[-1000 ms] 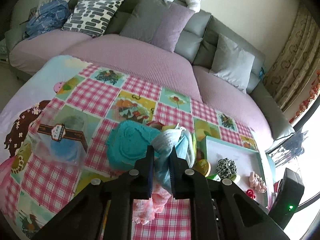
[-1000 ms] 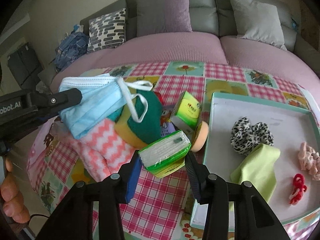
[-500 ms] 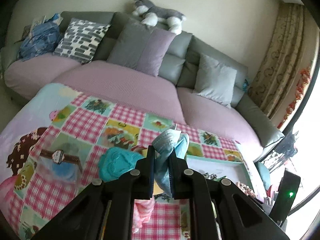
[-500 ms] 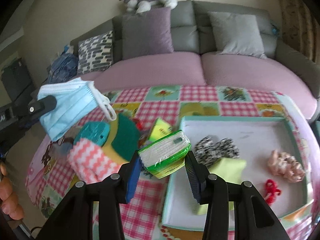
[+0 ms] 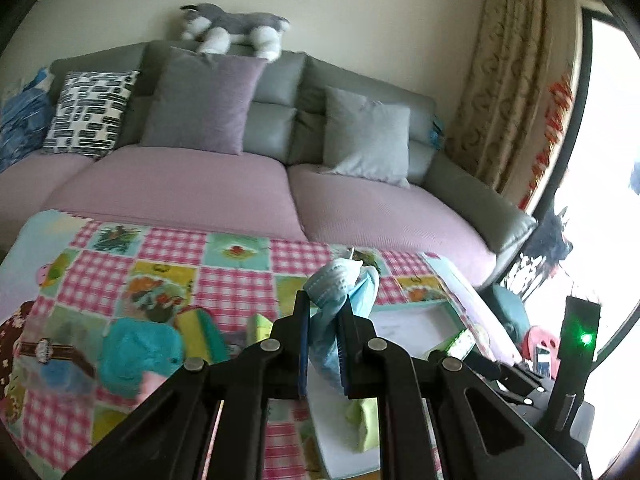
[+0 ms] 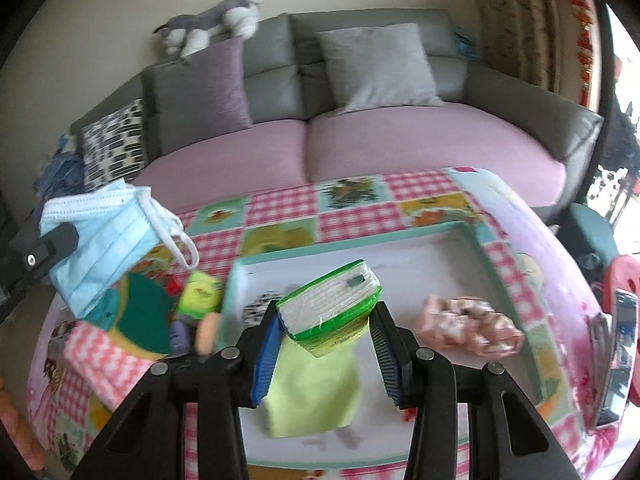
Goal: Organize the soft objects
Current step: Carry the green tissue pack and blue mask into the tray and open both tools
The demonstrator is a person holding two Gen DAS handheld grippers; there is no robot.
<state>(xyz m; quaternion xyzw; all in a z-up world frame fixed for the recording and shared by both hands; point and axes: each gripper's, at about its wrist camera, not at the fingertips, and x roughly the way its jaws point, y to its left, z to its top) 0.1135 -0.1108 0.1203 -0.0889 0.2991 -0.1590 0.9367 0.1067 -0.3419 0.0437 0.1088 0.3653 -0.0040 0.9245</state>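
Note:
My left gripper (image 5: 323, 308) is shut on a light blue face mask (image 5: 342, 288) and holds it in the air; the mask also shows in the right wrist view (image 6: 104, 236), hanging at the left. My right gripper (image 6: 326, 312) is shut on a green tissue pack (image 6: 332, 306) and holds it above the white tray (image 6: 508, 296). In the tray lie a lime cloth (image 6: 316, 392), a pink scrunchie (image 6: 468, 326), and a leopard scrunchie (image 6: 258, 310) partly hidden by my finger.
Left of the tray on the checked tablecloth (image 6: 344, 216) lie a green-yellow sponge (image 6: 140, 320), a pink zigzag cloth (image 6: 100, 354), a yellow-green pack (image 6: 200, 292) and a teal cloth (image 5: 138, 354). A sofa (image 5: 224, 188) with cushions stands behind the table.
Both grippers have risen and swung right with their loads. The tissue pack now hangs over the tray, and the mask has moved toward the tray's side.

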